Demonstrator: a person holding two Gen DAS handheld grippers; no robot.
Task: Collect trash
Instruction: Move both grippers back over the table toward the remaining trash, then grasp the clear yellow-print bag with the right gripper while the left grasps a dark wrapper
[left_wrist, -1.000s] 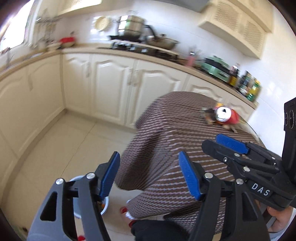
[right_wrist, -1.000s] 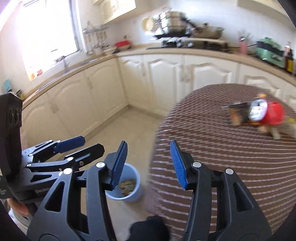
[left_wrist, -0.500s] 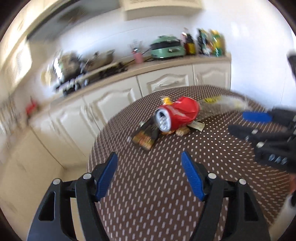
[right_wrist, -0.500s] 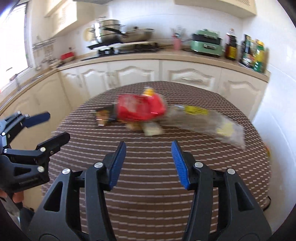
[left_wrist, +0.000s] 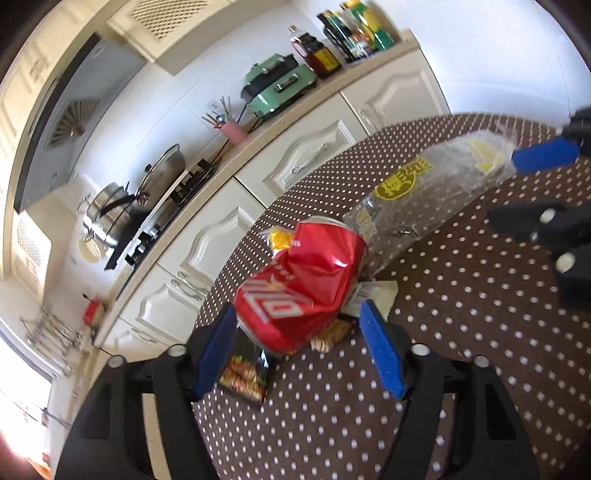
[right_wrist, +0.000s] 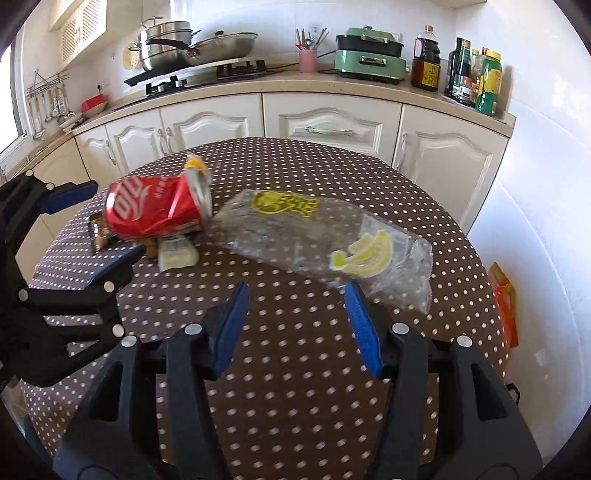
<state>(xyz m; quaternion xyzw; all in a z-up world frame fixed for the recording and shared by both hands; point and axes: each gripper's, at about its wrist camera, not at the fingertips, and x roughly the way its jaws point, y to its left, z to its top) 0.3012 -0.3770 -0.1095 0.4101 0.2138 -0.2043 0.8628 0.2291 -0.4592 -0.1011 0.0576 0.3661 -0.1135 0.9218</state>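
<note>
A crushed red can (left_wrist: 303, 291) (right_wrist: 155, 210) lies on its side on the brown dotted tablecloth (left_wrist: 461, 332). My left gripper (left_wrist: 297, 350) (right_wrist: 96, 229) straddles it, one blue pad on each side; the jaws are closing and no pad visibly presses. To the can's right lies a clear plastic bag (right_wrist: 321, 236) (left_wrist: 424, 195) with yellow print. Just short of the bag's near edge, my right gripper (right_wrist: 297, 325) (left_wrist: 532, 188) is opening with nothing between its pads. A dark snack wrapper (left_wrist: 243, 376) and a white packet (right_wrist: 177, 254) lie under the can.
White cabinets and a counter (right_wrist: 332, 88) curve behind the table, carrying a stove with pots (right_wrist: 177, 40), a green appliance (right_wrist: 369, 55) and bottles (right_wrist: 476, 74). A white wall is close on the right, with an orange box (right_wrist: 504, 306) on the floor beside it.
Both views have swung from the floor and the blue bin to the tabletop. The left gripper has rolled and closed in on the can; the right has come up to the plastic bag.
</note>
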